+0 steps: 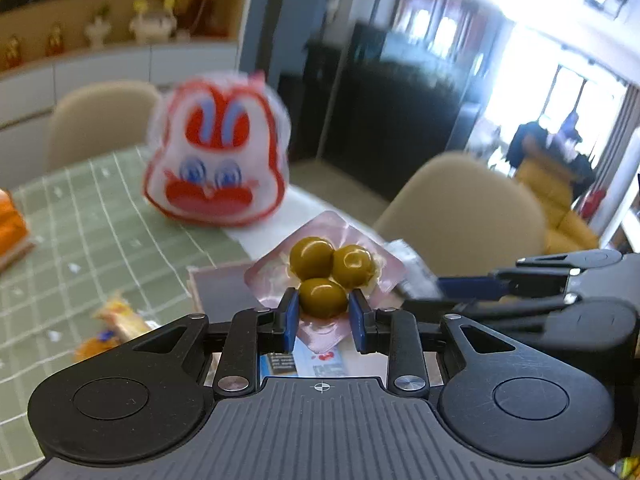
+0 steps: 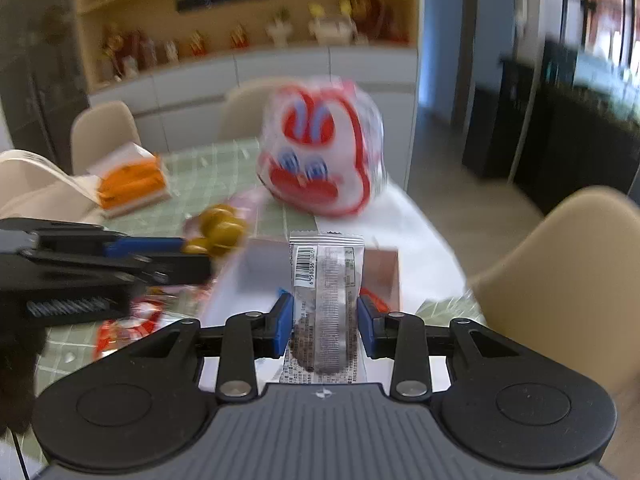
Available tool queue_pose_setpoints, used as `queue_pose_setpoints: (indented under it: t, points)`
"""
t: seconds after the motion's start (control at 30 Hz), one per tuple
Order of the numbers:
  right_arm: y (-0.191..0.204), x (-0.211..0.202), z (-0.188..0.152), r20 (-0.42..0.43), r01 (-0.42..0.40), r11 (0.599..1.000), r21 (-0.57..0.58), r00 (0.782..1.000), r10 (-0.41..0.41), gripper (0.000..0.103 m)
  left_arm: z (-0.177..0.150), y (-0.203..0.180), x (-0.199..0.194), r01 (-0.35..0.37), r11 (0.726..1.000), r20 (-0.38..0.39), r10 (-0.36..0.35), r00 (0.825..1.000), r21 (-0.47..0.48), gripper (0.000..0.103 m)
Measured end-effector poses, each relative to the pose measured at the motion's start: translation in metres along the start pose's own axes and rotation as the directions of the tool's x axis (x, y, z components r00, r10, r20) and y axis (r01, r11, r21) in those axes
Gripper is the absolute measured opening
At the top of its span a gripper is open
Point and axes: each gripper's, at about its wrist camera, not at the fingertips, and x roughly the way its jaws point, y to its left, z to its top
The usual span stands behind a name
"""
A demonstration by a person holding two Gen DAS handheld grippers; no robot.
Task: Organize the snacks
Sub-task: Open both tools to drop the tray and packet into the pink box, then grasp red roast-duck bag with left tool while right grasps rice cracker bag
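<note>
Left-wrist view shows the left tool (image 1: 323, 314) clamped on a pink plastic pack of three green olives (image 1: 325, 270) while the right tool (image 2: 325, 326) pinches a clear barcoded snack wrapper (image 2: 326, 280), both above the open brown cardboard box (image 2: 382, 276) (near the table's right edge), so lower each squarely before releasing.

Two grippers are in view, the left gripper (image 1: 323, 312) and the right gripper (image 2: 325, 322), each with one snack packet between its fingers: an olive pack (image 1: 320, 276) showing three green olives, and one clear-wrapped bar (image 2: 326, 300). Ahead of them stand one rabbit-face bag (image 2: 320, 160), one open box (image 2: 380, 272) and one orange-striped packet (image 2: 132, 184); three beige chairs show in the right view.
</note>
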Motion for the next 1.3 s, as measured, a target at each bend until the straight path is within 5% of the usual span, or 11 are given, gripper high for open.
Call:
queue_pose_setpoints:
  t: [0.17, 0.23, 0.37, 0.53, 0.6, 0.7, 0.87, 1.0, 1.1, 1.3]
  points:
    - [-0.003, 0.062, -0.020, -0.111, 0.002, 0.998, -0.061, 0.994, -0.008, 0.035, -0.007, 0.014, 0.058, -0.010, 0.997, -0.100, 0.002, 0.995, -0.081, 0.032]
    - [-0.003, 0.072, -0.027, -0.147, -0.038, 0.997, -0.060, 0.989, 0.029, 0.044, -0.014, 0.027, 0.068, -0.008, 0.987, -0.157, -0.017, 0.987, -0.161, 0.029]
    - [-0.008, 0.074, -0.034, -0.131, -0.019, 0.998, -0.061, 0.991, 0.011, 0.051, -0.023, 0.046, 0.057, -0.053, 0.963, -0.101, 0.027, 0.995, -0.264, 0.029]
    - [-0.005, 0.038, -0.040, -0.033, 0.004, 0.999, -0.034, 0.999, -0.005, 0.053, -0.022, 0.073, 0.002, 0.014, 0.937, -0.033, -0.028, 0.999, -0.350, 0.029]
    - [0.001, 0.016, -0.048, 0.003, -0.032, 0.999, -0.018, 0.999, 0.032, 0.058, -0.029, 0.090, -0.025, -0.074, 0.923, -0.052, 0.058, 0.997, -0.378, 0.029]
    - [0.024, -0.004, -0.066, 0.019, -0.088, 0.996, -0.016, 0.996, 0.088, 0.063, -0.059, 0.120, -0.058, -0.240, 0.877, -0.132, 0.203, 0.970, -0.416, 0.029]
    - [0.089, 0.008, -0.095, -0.063, -0.132, 0.991, 0.022, 0.989, 0.133, 0.063, -0.110, 0.163, -0.087, -0.381, 0.822, -0.242, 0.303, 0.922, -0.423, 0.029]
    - [0.154, 0.027, -0.091, -0.086, -0.186, 0.983, -0.010, 0.979, 0.184, 0.063, -0.142, 0.179, -0.113, -0.391, 0.818, -0.294, 0.285, 0.912, -0.422, 0.029]
    - [0.200, 0.049, -0.078, -0.082, -0.198, 0.976, -0.091, 0.978, 0.191, 0.064, -0.165, 0.192, -0.134, -0.362, 0.808, -0.302, 0.240, 0.923, -0.464, 0.029]
    - [0.248, 0.113, -0.054, -0.044, -0.107, 0.984, -0.141, 0.994, 0.102, 0.065, -0.193, 0.196, -0.155, -0.289, 0.864, -0.251, 0.197, 0.948, -0.413, 0.029]
